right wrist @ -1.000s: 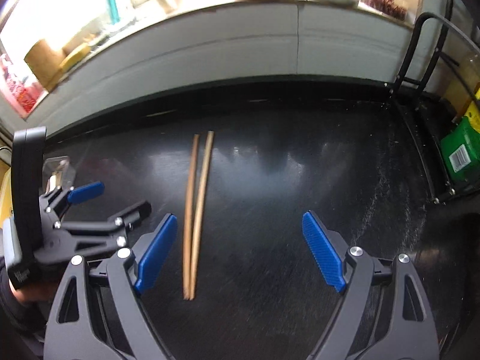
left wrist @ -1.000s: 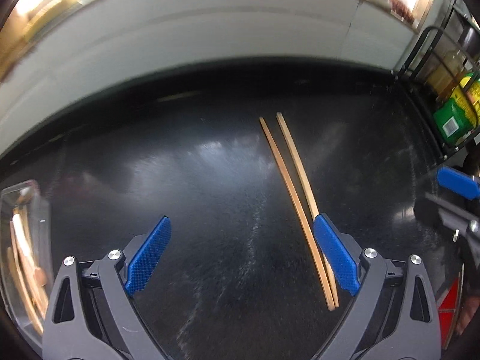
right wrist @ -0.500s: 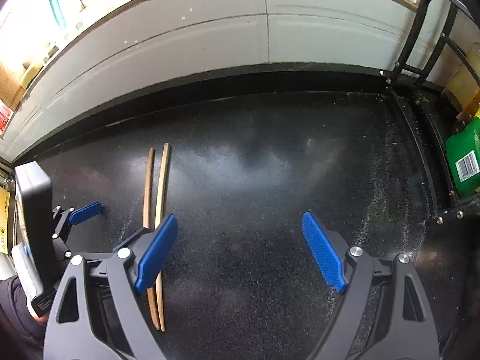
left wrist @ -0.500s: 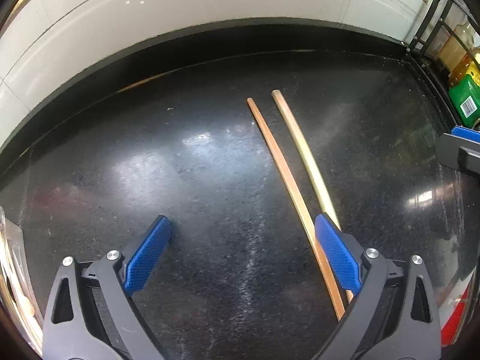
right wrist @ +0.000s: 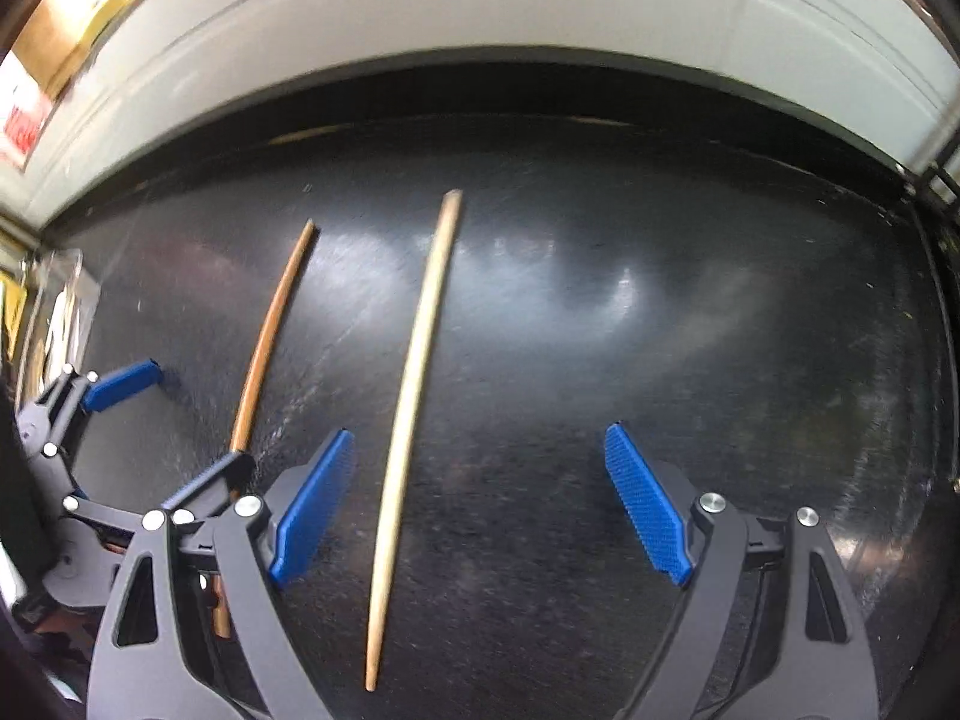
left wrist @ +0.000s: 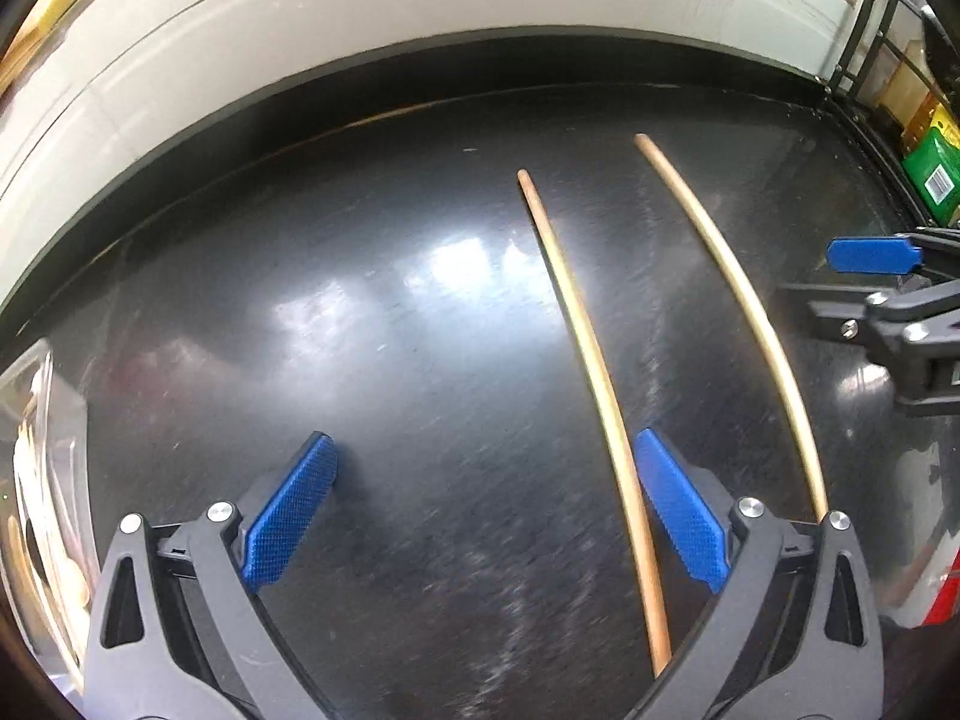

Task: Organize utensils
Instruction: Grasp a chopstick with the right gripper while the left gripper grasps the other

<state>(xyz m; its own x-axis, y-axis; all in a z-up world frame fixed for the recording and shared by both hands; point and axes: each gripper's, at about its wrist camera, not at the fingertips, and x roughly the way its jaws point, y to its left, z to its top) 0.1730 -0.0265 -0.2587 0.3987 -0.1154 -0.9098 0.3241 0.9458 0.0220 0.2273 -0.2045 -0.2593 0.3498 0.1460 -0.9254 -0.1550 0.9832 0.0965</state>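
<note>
Fingers of both grippers gape wide, holding nothing. On the black table (left wrist: pixel 360 360), the darker chopstick (left wrist: pixel 591 372) lies lengthwise between the left fingers (left wrist: pixel 288 516), hard by the right-hand one; the paler chopstick (right wrist: pixel 414 402) lies likewise between the right fingers (right wrist: pixel 312 504).

**Kitchen counter, no doubt about it**

We're looking at a glossy black stone worktop (left wrist: pixel 360 360) running up against a pale tiled wall (left wrist: pixel 420 12), a black wire rack (left wrist: pixel 864 42) at the right holding a green packet (left wrist: pixel 933 177), and two wooden chopsticks (right wrist: pixel 414 372) lying on the counter.
</note>
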